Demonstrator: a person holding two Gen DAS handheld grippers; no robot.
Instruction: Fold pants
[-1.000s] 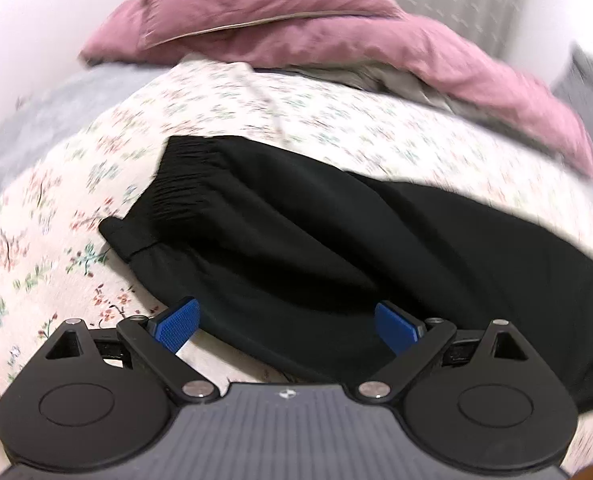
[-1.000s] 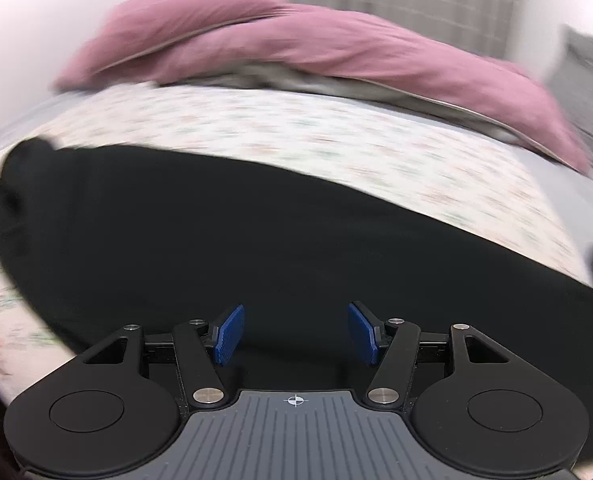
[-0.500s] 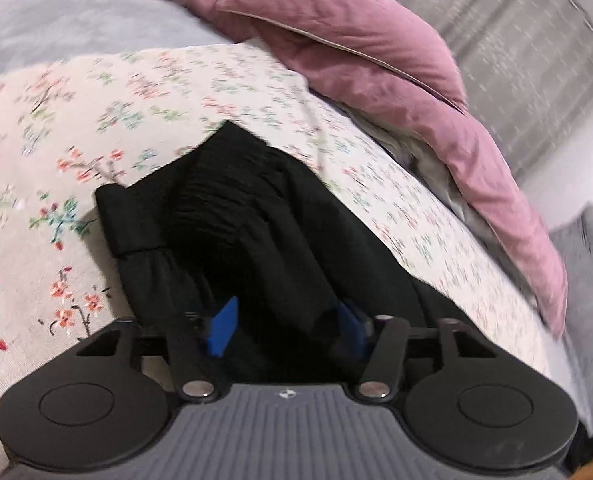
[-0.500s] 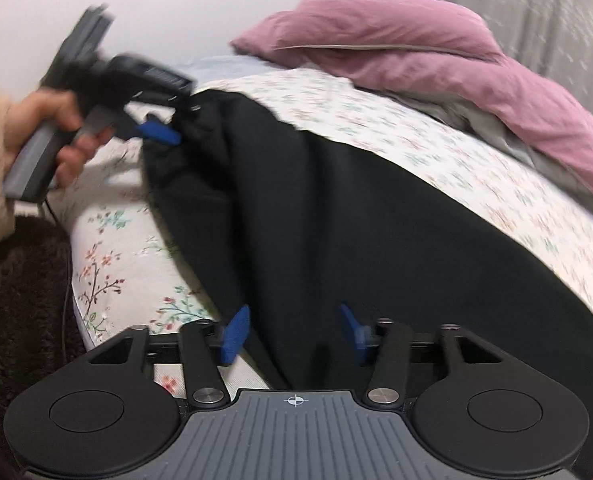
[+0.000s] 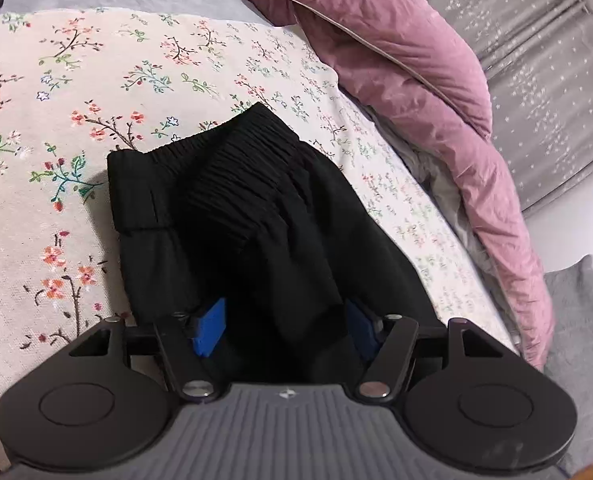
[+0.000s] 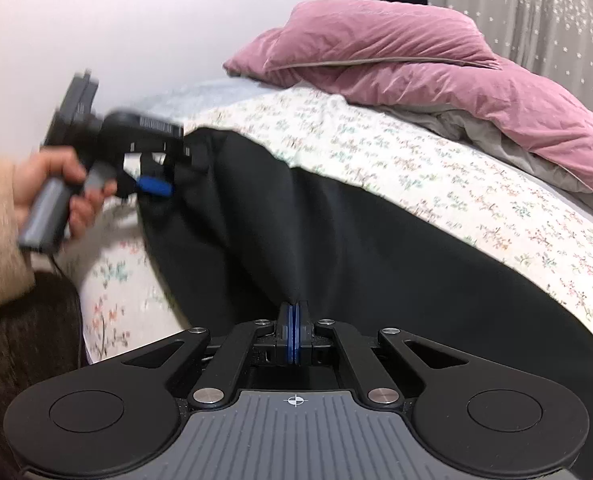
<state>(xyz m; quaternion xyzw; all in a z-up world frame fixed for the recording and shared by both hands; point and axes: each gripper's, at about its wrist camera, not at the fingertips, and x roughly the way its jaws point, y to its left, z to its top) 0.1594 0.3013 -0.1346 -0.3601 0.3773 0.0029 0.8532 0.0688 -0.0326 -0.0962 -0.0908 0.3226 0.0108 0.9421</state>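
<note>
Black pants [image 5: 256, 208] lie on the floral bedsheet, elastic waistband bunched at the far end. In the left wrist view my left gripper [image 5: 284, 330] has its blue pads wide apart with a thick fold of the pants' fabric between them; the jaws look open around it. In the right wrist view the pants [image 6: 336, 248] stretch across the bed's near edge. My right gripper [image 6: 293, 334] is shut, its blue pads pressed together on the pants' near edge. The left gripper [image 6: 152, 186] shows there too, held in a hand at the waistband end.
A pink duvet [image 5: 416, 80] and pillow [image 6: 376, 40] lie piled along the far side of the bed. Grey curtains [image 5: 536, 60] hang behind. A floral sheet [image 5: 76, 120] covers the mattress. A dark brown rug [image 6: 24, 340] lies below the bed's edge.
My right gripper has closed from open onto the pants' edge. My left gripper has moved in over the waistband end, with fabric now between its pads.
</note>
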